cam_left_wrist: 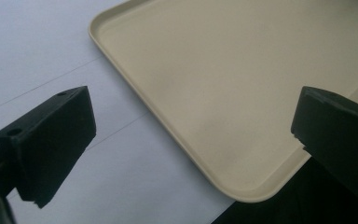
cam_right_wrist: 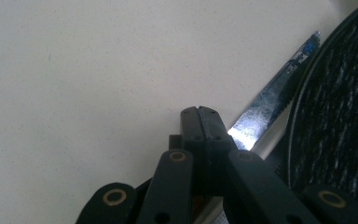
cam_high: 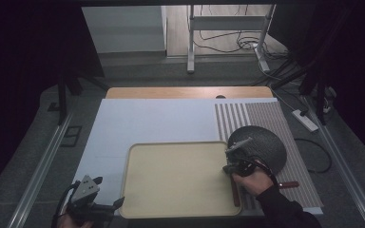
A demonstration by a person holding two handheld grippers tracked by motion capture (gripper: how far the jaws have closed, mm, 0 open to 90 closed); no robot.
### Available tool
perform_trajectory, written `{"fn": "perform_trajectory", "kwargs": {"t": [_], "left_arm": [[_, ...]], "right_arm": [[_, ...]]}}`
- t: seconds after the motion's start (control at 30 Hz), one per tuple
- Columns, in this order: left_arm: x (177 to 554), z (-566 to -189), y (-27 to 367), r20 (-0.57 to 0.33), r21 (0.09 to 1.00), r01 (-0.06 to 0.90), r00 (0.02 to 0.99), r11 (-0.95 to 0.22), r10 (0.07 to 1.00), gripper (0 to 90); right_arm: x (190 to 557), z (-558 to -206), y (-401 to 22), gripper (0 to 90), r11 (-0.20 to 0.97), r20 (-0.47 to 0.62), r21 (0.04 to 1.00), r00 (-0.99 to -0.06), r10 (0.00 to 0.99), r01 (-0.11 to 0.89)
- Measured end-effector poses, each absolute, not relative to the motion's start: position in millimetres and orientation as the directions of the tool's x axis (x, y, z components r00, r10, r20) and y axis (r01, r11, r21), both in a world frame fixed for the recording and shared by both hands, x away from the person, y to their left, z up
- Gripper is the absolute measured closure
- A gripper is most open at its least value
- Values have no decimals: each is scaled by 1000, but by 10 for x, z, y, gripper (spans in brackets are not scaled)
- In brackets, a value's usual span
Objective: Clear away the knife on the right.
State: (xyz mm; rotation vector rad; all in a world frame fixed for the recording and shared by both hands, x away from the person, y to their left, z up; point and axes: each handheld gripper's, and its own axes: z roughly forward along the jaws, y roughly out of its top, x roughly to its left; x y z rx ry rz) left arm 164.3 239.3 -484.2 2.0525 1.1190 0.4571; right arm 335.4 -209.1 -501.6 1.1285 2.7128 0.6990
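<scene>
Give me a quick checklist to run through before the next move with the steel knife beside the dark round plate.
1. Right gripper jaws closed: ok, they meet at the tips.
2. Steel table knife firmly gripped: cannot tell; its blade emerges beside the closed jaws, and the contact is hidden.
3. Blade clear of the dark round textured plate: not ok, it runs right along the rim.
4. Beige rectangular plastic tray free for placing: ok, its surface is bare.
5. Left gripper ready: ok, jaws wide open and holding nothing, at the tray's near left corner.
6. Plate on the striped placemat: ok.
</scene>
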Motion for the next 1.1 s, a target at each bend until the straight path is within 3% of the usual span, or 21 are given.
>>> {"fn": "perform_trajectory", "kwargs": {"t": [0.27, 0.7, 0.77, 0.9, 1.1], "left_arm": [[1643, -4842, 2394, -39, 749, 566, 555, -343, 831, 0], [1643, -4842, 2403, -44, 751, 567, 555, -339, 830, 0], [1643, -4842, 2403, -45, 751, 567, 556, -339, 830, 0], [1641, -4843, 2405, -45, 752, 566, 556, -338, 830, 0], [1640, -4844, 2405, -45, 752, 566, 556, -339, 830, 0]], "right_arm": [[3352, -5004, -2087, 900, 615, 74, 471, -724, 686, 632], [3257, -4855, -2025, 797, 611, 58, 557, -760, 647, 562], [3249, -4835, -2027, 737, 617, 55, 560, -767, 639, 553], [3233, -4826, -2037, 520, 634, 25, 540, -763, 646, 554], [3212, -4774, -2113, 368, 607, 41, 552, -746, 665, 571]]}}
